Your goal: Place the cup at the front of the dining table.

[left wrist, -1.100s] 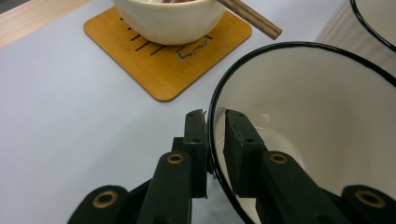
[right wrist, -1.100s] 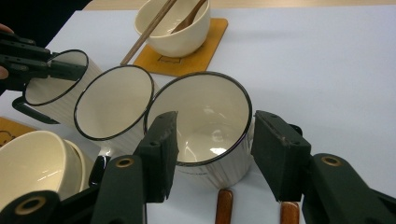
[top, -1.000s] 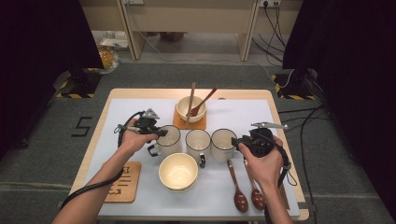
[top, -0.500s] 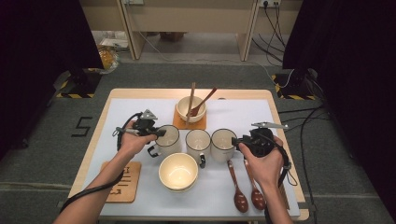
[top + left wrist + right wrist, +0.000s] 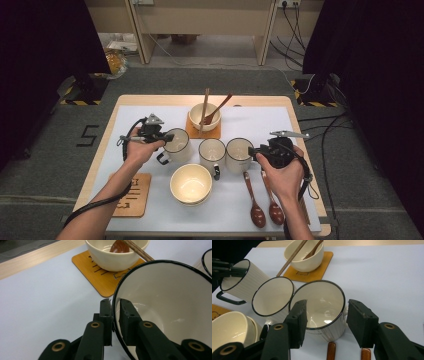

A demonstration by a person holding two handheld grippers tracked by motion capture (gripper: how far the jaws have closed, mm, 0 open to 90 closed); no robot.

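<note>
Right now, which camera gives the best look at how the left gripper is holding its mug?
The left gripper view: the left gripper pinches the mug rim, one jaw inside, one outside. The high view shows the grip small; the right gripper view catches it far off at the edge.

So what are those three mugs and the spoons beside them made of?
The mugs look like enamelled metal: glossy cream walls, thin black rims, ribbed outsides. They could be glazed ceramic, but the thin wall suggests enamel. The spoons look like dark varnished wood: reddish brown with a slight shine.
</note>
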